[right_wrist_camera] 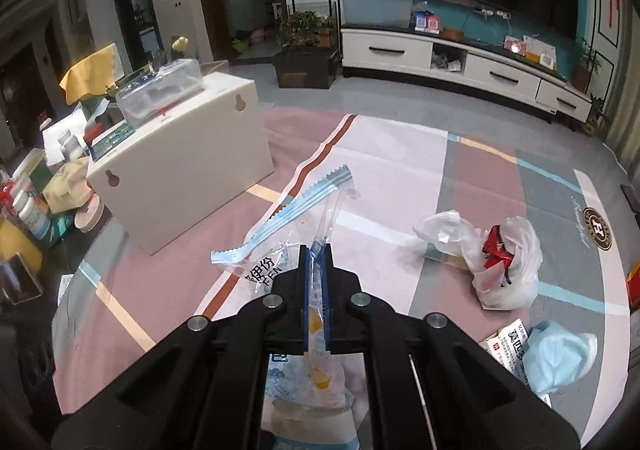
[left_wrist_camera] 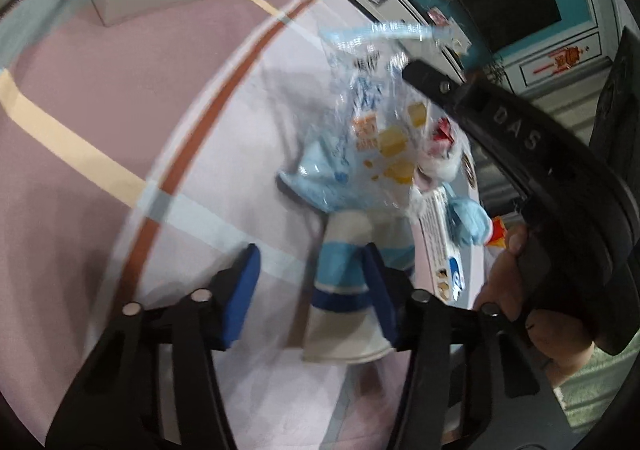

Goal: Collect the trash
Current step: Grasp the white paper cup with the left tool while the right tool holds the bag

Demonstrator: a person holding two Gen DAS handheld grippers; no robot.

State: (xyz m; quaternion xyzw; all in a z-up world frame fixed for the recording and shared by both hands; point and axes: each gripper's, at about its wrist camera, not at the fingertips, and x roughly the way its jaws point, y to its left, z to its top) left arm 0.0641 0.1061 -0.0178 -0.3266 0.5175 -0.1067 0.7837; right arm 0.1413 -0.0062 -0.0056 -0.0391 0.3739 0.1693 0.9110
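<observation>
A white paper cup (left_wrist_camera: 344,290) with blue bands lies on the rug between the blue pads of my left gripper (left_wrist_camera: 311,250). The right pad overlaps the cup's edge, while the left pad (left_wrist_camera: 240,298) stands clear of it. My right gripper (right_wrist_camera: 316,250) is shut on a clear plastic snack wrapper (right_wrist_camera: 280,206) with a blue serrated edge, which hangs above the rug. From the left wrist view, that wrapper (left_wrist_camera: 380,130) dangles just beyond the cup from the right gripper's black finger (left_wrist_camera: 480,110).
A white plastic bag (right_wrist_camera: 500,262) with red trash, a blue face mask (right_wrist_camera: 560,354) and a printed box (right_wrist_camera: 508,342) lie on the patterned rug (right_wrist_camera: 400,170). A white box (right_wrist_camera: 180,162) stands at left. A hand (left_wrist_camera: 512,270) holds the right gripper.
</observation>
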